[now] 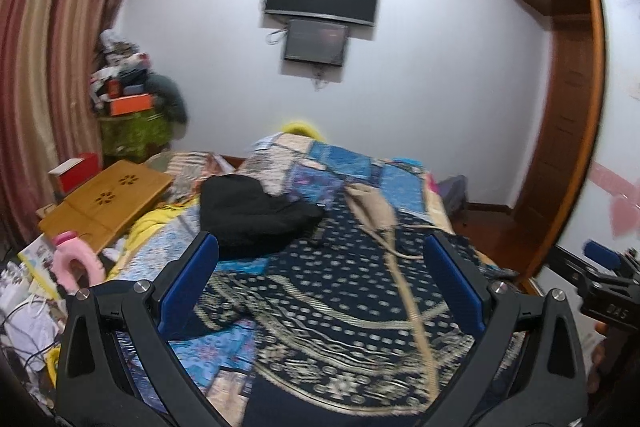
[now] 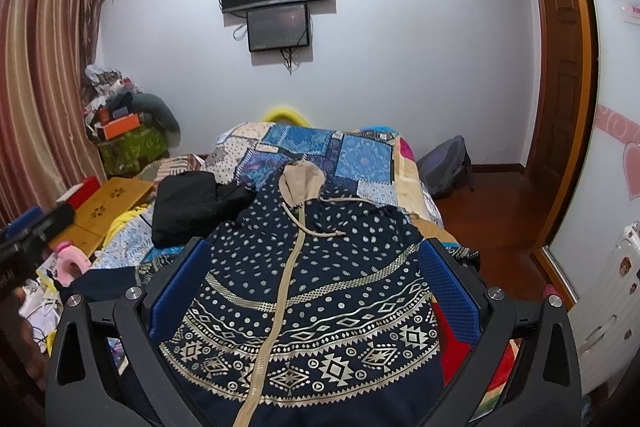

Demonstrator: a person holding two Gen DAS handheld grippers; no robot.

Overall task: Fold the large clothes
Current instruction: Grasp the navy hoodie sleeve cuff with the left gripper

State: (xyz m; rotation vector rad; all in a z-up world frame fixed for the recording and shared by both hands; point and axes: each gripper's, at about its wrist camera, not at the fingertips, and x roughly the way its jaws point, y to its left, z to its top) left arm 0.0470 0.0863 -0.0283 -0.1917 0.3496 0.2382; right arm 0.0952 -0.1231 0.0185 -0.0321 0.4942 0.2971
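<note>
Navy patterned hooded garment (image 2: 312,291) lying spread front-up on the patchwork bedspread (image 2: 360,155), tan hood (image 2: 302,177) pointing toward the far wall, black garment (image 2: 192,207) lying beside it, left gripper (image 1: 320,279) and right gripper (image 2: 316,283) hovering above, jaws standing wide apart, holding nothing

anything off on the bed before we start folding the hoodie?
The navy patterned hoodie lies flat, zipped, hood up. Its drawstring trails loose across the chest. A black garment sits bunched touching its left shoulder, crowding the fold area. Both tools, left and right, are open, holding nothing.
</note>
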